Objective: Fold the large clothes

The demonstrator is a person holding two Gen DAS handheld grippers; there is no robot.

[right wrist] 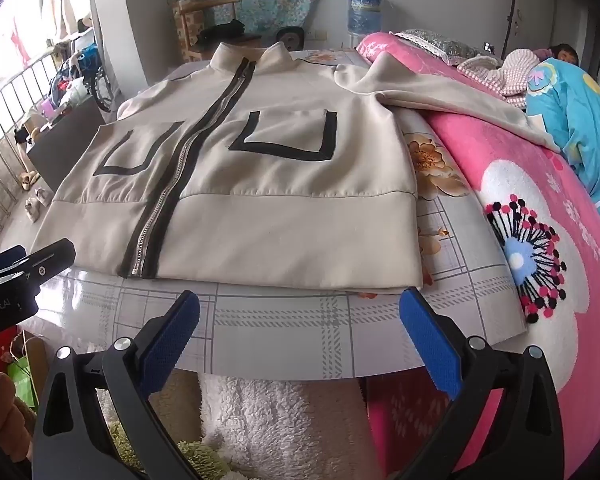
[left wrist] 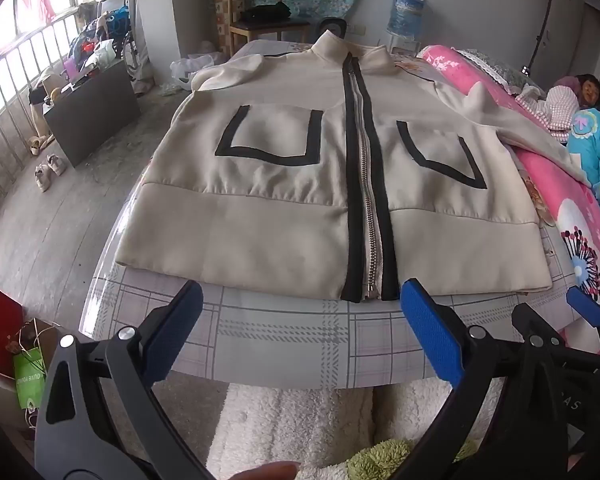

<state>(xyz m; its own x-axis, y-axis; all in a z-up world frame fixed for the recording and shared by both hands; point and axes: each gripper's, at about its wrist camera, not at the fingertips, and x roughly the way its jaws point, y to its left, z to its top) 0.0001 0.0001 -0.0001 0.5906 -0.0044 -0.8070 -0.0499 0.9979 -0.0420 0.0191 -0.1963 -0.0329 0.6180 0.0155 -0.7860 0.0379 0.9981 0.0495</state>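
Cluttered bedroom, daylight from barred windows; worktop (left wrist: pixel 284 336) under a checked grey cover, pushed against a bed with a pink floral blanket (right wrist: pixel 512 184).

Lay flat on that worktop, straight ahead of both grippers and just beyond the fingertips: cream jacket (left wrist: pixel 260 184), front up, black-edged zipper (left wrist: pixel 366 184) closed, collar at the far end, hem nearest. Beyond the right gripper and off to its right, one sleeve (right wrist: pixel 452 96) trailed onto the pink blanket; the other sleeve's end slipped off the far left edge, out of sight.

Left gripper (left wrist: pixel 302 330) hung wide open, nothing between the pads, hem just past its tips and the zipper foot close inside its right finger. Right gripper (right wrist: pixel 300 328) likewise spread fully and empty, ahead of the hem's right corner.

Probably the opening step: no fold made yet. Best done by first taking the trailing sleeve near its cuff and bringing it across the chest, not by starting at the hem. Worth pinching only the top layers, keeping the zipper line straight as the fold axis, and smoothing before each next fold. Risk: dragging the whole jacket off the slick cover.
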